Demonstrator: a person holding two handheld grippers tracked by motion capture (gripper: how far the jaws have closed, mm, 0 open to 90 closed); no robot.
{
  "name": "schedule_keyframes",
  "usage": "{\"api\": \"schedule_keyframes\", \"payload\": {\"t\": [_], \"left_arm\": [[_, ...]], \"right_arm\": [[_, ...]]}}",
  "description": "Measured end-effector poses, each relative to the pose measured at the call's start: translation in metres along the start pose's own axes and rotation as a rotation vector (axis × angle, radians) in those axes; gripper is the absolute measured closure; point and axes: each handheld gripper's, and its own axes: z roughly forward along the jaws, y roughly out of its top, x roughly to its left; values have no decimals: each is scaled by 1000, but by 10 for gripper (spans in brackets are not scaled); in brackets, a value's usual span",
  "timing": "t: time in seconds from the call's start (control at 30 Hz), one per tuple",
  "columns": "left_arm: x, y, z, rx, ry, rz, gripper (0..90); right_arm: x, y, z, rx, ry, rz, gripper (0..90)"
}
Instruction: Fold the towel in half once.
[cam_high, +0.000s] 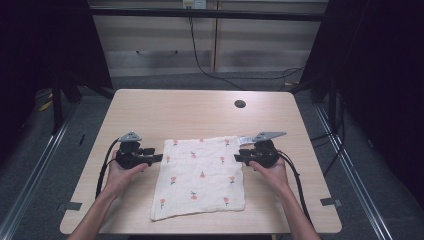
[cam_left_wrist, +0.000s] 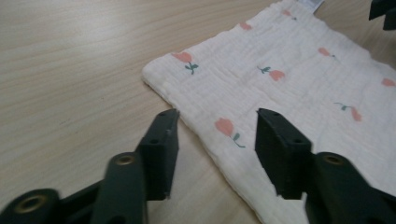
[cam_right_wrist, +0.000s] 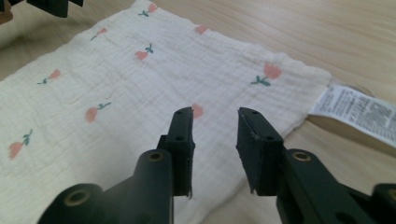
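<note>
My left hand-held gripper (cam_high: 156, 158) and right hand-held gripper (cam_high: 240, 156) sit mid-frame with jaws apart — flanking the flowered cloth (cam_high: 200, 175). It lies flat on the worktop (cam_high: 190, 112), probably ready for edge grasps.

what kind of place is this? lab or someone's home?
Likely a lab recording rig, not a home: a bare table with a cloth, metal floor rails, dark curtains at the sides, and loose cables behind.
</note>
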Motion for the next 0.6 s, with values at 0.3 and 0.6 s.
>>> {"api": "schedule_keyframes", "payload": {"t": [0.3,0.6], "left_arm": [[-10,-9,25,61,-21,62,727],[-23,-14,24,65,-8,105,796]], "right_arm": [[-2,-8,31,109,-43,-42,724],[-4,-21,19,87,-20,-35,771]]}}
